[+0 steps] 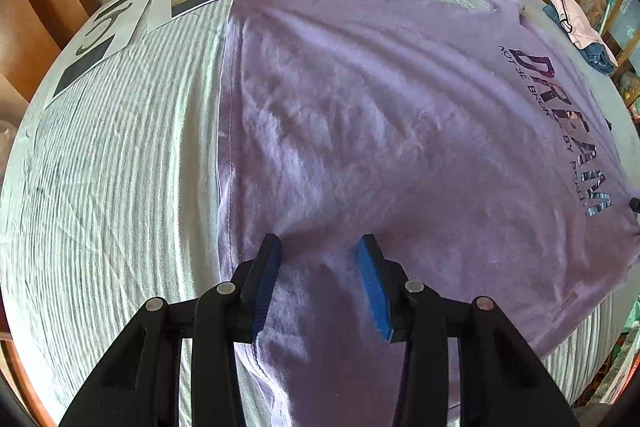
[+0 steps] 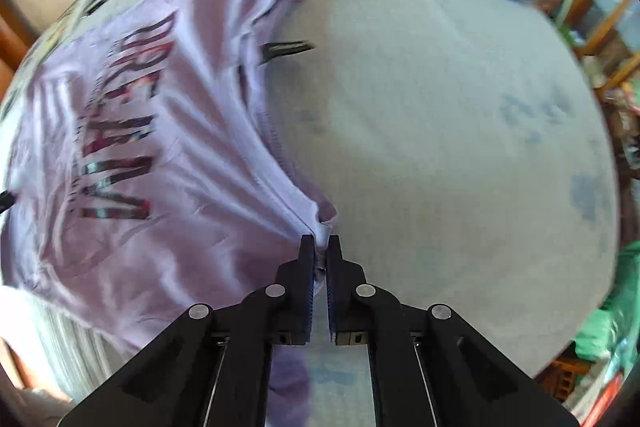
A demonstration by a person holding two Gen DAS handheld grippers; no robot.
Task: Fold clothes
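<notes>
Right gripper (image 2: 320, 247) angled steeply down, jaws clamped on an edge of the lilac cotton T-shirt (image 1: 380, 131), left gripper (image 1: 319, 247) tilted down, jaws parted, over the fabric

My left hand-held gripper (image 1: 319, 247) points steeply down, its blue-padded fingers (image 1: 374, 287) standing apart with nothing pinched between them. My right hand-held gripper (image 2: 320, 247) also points steeply down, its fingers (image 2: 306, 267) closed tight on a fold of shirt (image 2: 180, 167).
</notes>
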